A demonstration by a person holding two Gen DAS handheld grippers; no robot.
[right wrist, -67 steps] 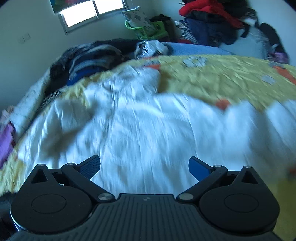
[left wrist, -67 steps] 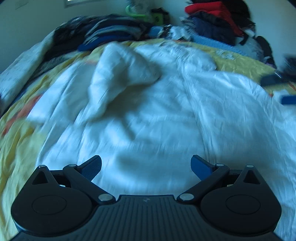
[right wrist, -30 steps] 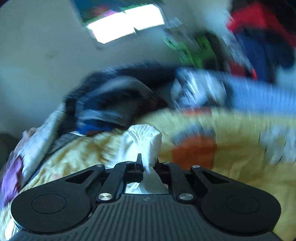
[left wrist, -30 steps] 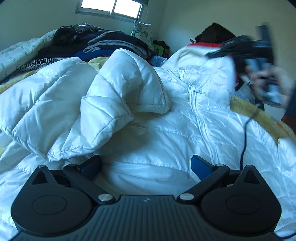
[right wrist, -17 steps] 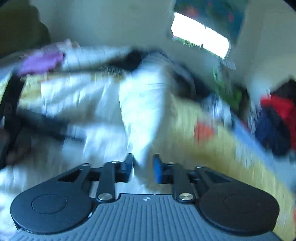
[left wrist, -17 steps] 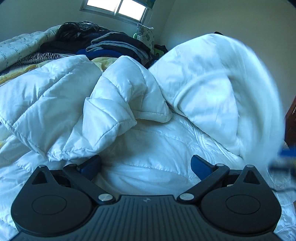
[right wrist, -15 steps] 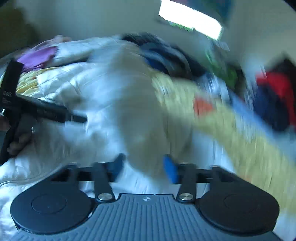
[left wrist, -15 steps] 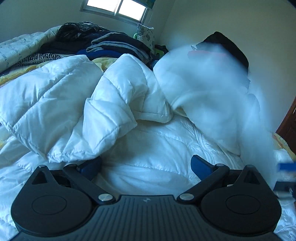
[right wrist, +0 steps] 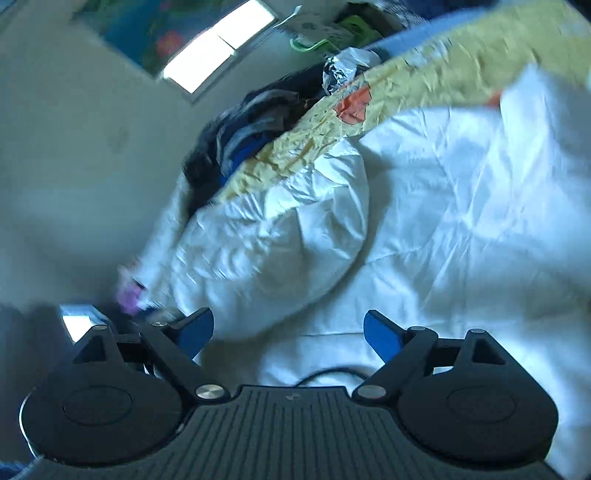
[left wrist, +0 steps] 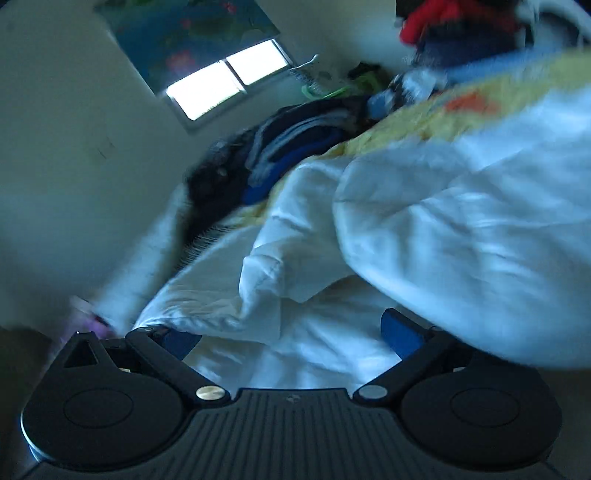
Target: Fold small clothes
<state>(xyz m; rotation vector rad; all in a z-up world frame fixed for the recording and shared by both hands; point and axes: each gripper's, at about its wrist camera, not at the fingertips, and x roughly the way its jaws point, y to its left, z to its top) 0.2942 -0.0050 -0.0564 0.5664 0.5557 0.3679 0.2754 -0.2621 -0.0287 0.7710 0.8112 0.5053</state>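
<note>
A white puffer jacket [left wrist: 424,236] lies spread on the bed, with a sleeve [left wrist: 280,236] folded over its body. It also shows in the right wrist view [right wrist: 461,206], where a puffy sleeve [right wrist: 280,236] lies at the left. My left gripper [left wrist: 290,334] is open just above the jacket, with a fold of it between the blue pads. My right gripper [right wrist: 288,330] is open and empty, low over the jacket. Both views are tilted and blurred.
A yellow patterned bedspread [right wrist: 424,74] covers the bed. A pile of dark and blue clothes [left wrist: 280,155] lies at the far side below a window [left wrist: 225,81]. Red clothes [left wrist: 436,18] sit at the far right. A thin cable [right wrist: 332,374] crosses the jacket by my right gripper.
My right gripper carried the right sleeve across the jacket, let it go and opened wide. Both views have swung and tilted; the left gripper stayed open.
</note>
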